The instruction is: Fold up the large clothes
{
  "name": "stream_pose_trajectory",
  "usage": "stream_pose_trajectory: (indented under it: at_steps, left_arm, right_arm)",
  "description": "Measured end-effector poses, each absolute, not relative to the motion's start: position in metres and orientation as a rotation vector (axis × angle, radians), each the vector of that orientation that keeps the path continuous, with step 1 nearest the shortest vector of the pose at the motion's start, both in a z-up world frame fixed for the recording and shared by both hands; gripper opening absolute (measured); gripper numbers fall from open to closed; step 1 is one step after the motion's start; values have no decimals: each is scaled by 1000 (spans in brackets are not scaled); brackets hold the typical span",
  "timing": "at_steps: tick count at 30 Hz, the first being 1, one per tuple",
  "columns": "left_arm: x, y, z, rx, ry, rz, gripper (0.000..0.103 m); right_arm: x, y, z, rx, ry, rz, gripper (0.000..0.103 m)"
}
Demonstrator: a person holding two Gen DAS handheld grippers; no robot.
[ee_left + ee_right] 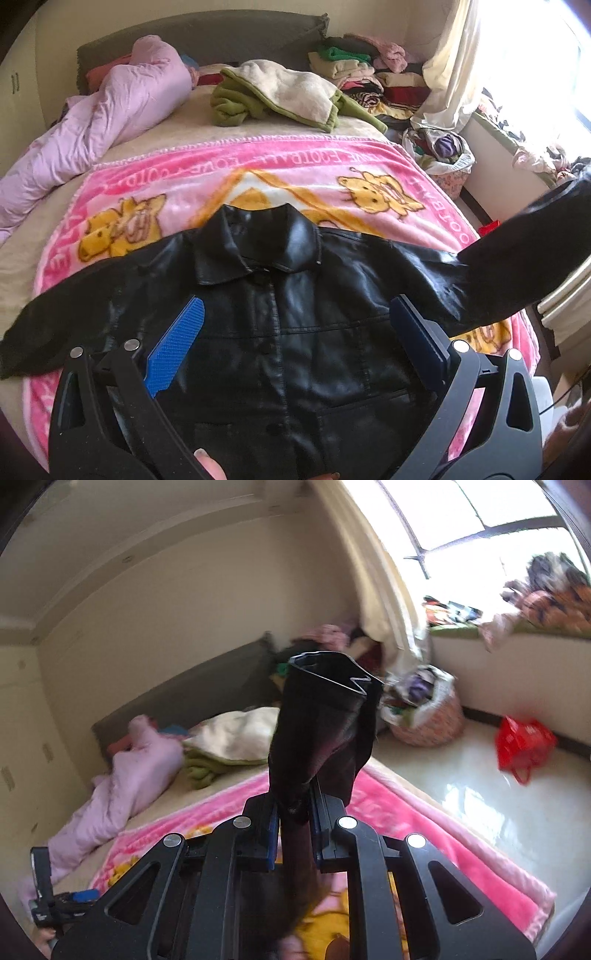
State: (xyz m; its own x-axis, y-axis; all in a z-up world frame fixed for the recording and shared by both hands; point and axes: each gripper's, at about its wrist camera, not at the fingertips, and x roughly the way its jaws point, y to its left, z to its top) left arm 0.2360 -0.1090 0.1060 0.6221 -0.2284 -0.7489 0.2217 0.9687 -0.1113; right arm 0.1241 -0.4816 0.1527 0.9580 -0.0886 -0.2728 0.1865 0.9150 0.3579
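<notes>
Left wrist view: a black jacket [280, 317] lies front-up on a pink blanket [258, 162] on the bed [177, 110], filling the lower middle of the frame, collar toward the top. The left hand-held gripper [295, 321] hangs over it, jaws wide apart, nothing between them. One sleeve [517, 258] rises off toward the right edge.

Right wrist view: the right hand-held gripper [293, 808] at lower centre is clamped tight on that black sleeve [321, 720], whose cuff stands up at mid-frame. A laundry basket [428, 716] sits right of it on the floor.

Bare pink blanket [288, 162] beyond the jacket [280, 314]; green-and-cream heap [280, 96] and lilac duvet [96, 122] crowd the bed's far end
</notes>
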Motion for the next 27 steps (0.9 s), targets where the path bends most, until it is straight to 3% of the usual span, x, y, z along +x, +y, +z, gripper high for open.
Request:
stream_pose_trajectory:
  at_steps: [12, 27]
  left_arm:
    - [242, -30, 125, -110, 846, -169, 94]
    - [258, 68, 108, -341, 835, -115, 94]
  right_arm:
    - [180, -357, 184, 256, 308, 137, 13]
    - [245, -204, 106, 185, 416, 439, 13]
